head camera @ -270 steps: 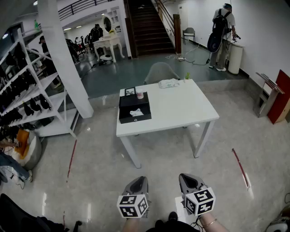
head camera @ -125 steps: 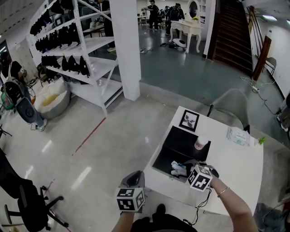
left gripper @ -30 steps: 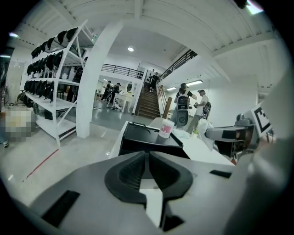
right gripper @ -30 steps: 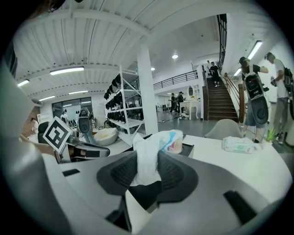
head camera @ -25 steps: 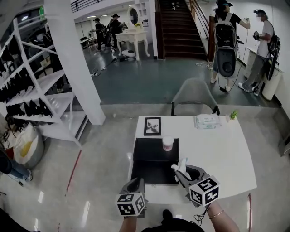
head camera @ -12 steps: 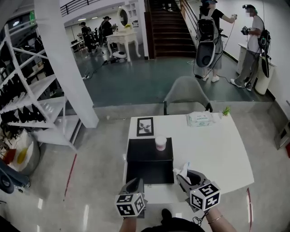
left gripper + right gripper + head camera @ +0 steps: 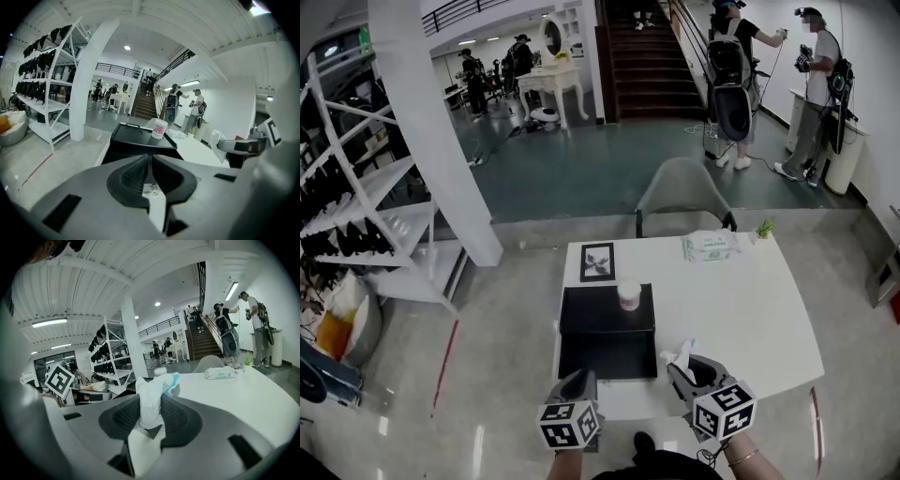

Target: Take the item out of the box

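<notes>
1. Left tool (image 7: 583,378) is held low at the near left, pointing far, with its jaws pressed together.
2. Right tool (image 7: 687,362) is at the near right, pointing far, with its jaws clamped on a crumpled white wad (image 7: 151,399).

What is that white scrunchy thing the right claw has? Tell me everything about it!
It is a small, crumpled white bundle, soft like tissue or thin plastic, with a pale blue patch near its top. It stands upright, pinched between the ribbed pads of the right claw, its loose top poking above them. It hangs over the white table, just right of the black box. Only the claw touches it.
</notes>
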A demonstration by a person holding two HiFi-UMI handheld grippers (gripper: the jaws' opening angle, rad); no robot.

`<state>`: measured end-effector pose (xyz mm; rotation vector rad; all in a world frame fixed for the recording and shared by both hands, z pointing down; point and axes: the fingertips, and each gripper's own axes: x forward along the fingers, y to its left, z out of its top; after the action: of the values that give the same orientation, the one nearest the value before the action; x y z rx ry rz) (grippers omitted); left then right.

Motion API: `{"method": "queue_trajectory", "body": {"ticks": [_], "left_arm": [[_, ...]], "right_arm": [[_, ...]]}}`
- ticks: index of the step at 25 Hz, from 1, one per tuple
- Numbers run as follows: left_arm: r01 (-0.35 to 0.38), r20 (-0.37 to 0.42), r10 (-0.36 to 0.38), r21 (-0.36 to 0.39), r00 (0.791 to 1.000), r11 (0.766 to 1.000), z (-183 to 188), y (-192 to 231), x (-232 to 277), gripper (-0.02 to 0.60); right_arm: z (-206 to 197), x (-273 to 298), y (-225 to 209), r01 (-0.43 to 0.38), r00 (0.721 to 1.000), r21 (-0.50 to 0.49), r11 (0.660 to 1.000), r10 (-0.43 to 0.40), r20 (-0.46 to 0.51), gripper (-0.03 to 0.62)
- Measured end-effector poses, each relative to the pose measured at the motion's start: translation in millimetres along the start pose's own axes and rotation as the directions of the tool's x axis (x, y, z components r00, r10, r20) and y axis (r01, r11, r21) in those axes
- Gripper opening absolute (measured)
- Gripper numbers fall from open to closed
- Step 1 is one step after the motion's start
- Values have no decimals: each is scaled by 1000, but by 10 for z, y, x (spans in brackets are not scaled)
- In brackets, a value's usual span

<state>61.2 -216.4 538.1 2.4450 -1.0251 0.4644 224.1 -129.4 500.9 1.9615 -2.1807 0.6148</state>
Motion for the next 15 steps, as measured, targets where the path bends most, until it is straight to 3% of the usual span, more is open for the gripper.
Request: {"method": "queue_trajectory", "body": {"ticks": [15], "left_arm": [[9, -5, -8, 3, 1000, 1000, -40, -51, 16, 32]], "right_arm": [[-156, -28, -12, 11, 1000, 35, 999, -10, -25, 130]]}}
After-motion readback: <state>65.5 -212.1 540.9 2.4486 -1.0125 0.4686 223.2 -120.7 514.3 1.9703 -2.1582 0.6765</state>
